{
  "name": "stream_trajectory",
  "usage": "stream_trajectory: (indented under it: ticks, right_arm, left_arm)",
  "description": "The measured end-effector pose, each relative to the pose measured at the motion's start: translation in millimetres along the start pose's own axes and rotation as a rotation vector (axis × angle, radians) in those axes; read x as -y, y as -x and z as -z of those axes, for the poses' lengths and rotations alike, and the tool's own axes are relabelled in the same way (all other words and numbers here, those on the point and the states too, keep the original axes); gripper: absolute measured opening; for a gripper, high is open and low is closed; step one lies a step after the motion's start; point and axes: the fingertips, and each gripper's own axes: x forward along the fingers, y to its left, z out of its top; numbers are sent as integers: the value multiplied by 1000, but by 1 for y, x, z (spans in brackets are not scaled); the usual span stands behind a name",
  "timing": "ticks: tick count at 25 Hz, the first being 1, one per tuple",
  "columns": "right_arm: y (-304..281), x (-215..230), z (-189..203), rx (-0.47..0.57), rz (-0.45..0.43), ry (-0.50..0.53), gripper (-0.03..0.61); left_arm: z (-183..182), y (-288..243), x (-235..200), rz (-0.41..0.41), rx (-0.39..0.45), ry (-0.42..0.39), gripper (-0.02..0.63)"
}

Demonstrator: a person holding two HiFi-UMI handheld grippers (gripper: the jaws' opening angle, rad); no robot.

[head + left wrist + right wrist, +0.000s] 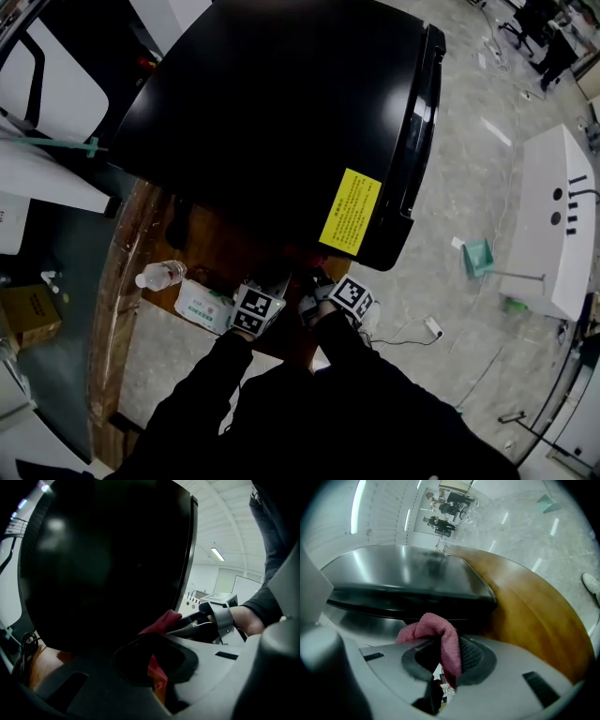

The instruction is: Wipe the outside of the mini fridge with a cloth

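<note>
- A black mini fridge [281,103] stands on a wooden worktop [220,248] and fills the upper half of the head view. A yellow label [350,212] sits at its 5 o'clock corner.
- Both tools meet at 6 o'clock of the fridge, close under its near face. The left hand-held gripper [272,281] is at 9 o'clock of the right hand-held gripper [314,281], and the two are almost touching.
- In its own view, the right hand-held gripper [447,656] has its jaws closed on a pink-red cloth [433,625]. The cloth bunches above the jaws at 12 o'clock, just short of the fridge's dark edge [403,578].
- The left hand-held gripper [152,656] also pinches the cloth, with a red strip running down between its closed jaws. The rest of the cloth [161,623] shows at 1 o'clock beside the fridge wall [103,559].
- Whether the cloth presses on the fridge cannot be told.
- A water bottle [159,275] lies on the worktop at 9 o'clock of the left tool, with a tissue pack [202,305] between them.
- A green dustpan [478,256] rests on the grey floor at 3 o'clock, well apart from the fridge.
</note>
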Motion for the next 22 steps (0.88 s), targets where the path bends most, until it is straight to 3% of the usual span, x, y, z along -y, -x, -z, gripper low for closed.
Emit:
stream_trajectory:
  ticks: [5,10,15,18,22]
  right_arm:
    - [-15,39,-1,-16,67,16,71]
    - [-13,46,0,-111,68,179,71]
    - [28,5,8,-231,-69,352,69]
    - [67,-38,0,-236,-169,466,69]
    - [122,-104,-9,-226,-300,692,69]
  left_arm:
    - [21,-8,6,20,-34,46,5]
    - [23,0,12,9,-21,81,5]
    - [1,23,26,-8,48,84,5]
    - [-24,37,44,-3,102,79,5]
    - [-68,57,86,30,167,54,5]
